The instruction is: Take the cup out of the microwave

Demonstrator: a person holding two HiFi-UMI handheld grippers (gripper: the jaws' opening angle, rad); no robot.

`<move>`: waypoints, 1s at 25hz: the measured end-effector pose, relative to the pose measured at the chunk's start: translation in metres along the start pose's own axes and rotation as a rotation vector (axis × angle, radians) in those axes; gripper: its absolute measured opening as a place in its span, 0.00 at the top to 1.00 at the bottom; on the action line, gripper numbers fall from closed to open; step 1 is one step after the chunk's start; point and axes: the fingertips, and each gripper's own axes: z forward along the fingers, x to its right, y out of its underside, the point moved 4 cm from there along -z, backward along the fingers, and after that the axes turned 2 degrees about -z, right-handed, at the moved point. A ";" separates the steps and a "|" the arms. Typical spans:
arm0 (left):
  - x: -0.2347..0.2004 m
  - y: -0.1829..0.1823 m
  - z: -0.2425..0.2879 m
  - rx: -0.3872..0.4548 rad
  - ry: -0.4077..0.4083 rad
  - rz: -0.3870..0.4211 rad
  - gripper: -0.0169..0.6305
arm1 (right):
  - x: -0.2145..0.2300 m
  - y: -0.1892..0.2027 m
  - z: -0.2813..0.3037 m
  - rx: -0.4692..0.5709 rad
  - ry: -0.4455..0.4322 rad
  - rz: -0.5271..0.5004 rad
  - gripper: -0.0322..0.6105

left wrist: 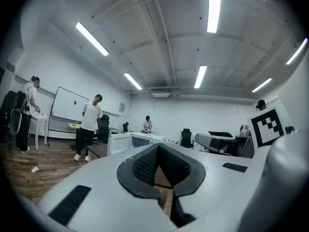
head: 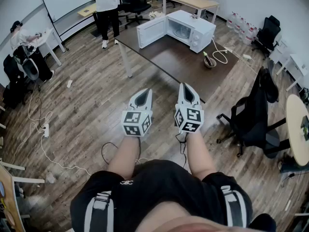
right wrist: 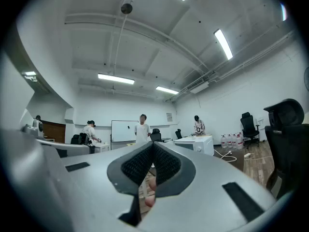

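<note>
Head view: left gripper (head: 145, 94) and right gripper (head: 186, 88) held level, well short of the table (head: 183, 66), ready to approach; microwave (head: 192, 29) door open, cup inside not discernible. Left gripper view: left gripper (left wrist: 158, 147) jaws closed, empty. Right gripper view: right gripper (right wrist: 153, 145) likewise closed on nothing.

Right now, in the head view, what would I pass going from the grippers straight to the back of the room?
Left gripper and right gripper side by side → brown table → white microwave with its door open → light wooden desk.
</note>
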 end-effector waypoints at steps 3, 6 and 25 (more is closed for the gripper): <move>-0.008 0.001 0.004 0.003 0.002 -0.004 0.97 | -0.002 0.001 0.006 0.011 0.003 0.022 0.95; -0.018 0.001 0.007 0.003 0.011 -0.008 0.97 | -0.008 0.004 0.013 0.015 0.009 0.026 0.95; -0.071 0.007 0.052 -0.009 0.062 0.004 0.97 | -0.017 0.027 0.070 0.005 0.074 0.014 0.95</move>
